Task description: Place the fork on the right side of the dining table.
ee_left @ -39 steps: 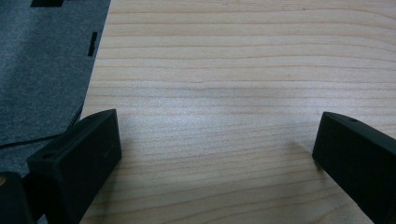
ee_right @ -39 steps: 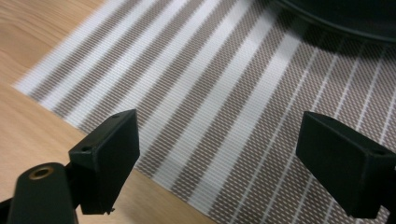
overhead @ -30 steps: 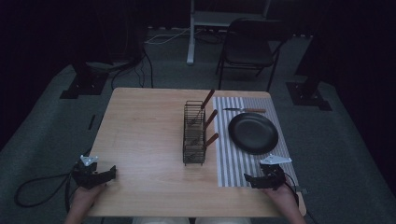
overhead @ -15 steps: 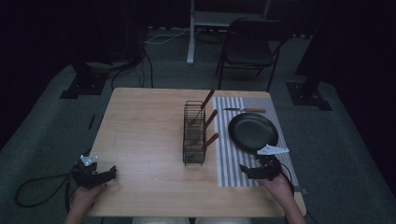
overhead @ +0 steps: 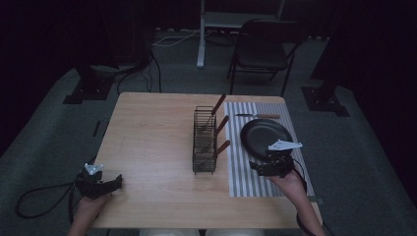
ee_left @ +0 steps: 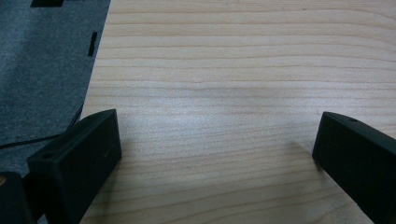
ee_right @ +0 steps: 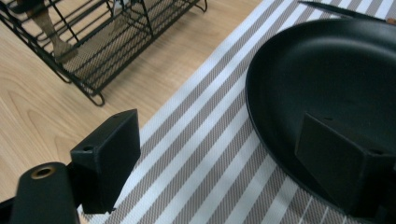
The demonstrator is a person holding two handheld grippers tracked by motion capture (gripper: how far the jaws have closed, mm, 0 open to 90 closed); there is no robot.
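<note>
1. The right gripper (overhead: 255,167) sits at the lower right of the high view, at the near rim of the black plate (overhead: 265,136); its jaws are spread wide and grip nothing.
2. In the right gripper view, the plate (ee_right: 336,79) fills the upper right; one jaw is over its rim, the other over the striped mat (ee_right: 205,154).
3. The wire rack (ee_right: 93,42) lies upper left.
4. The left gripper (overhead: 115,183), lower left, is wide open and empty over the table (ee_left: 233,70).
</note>
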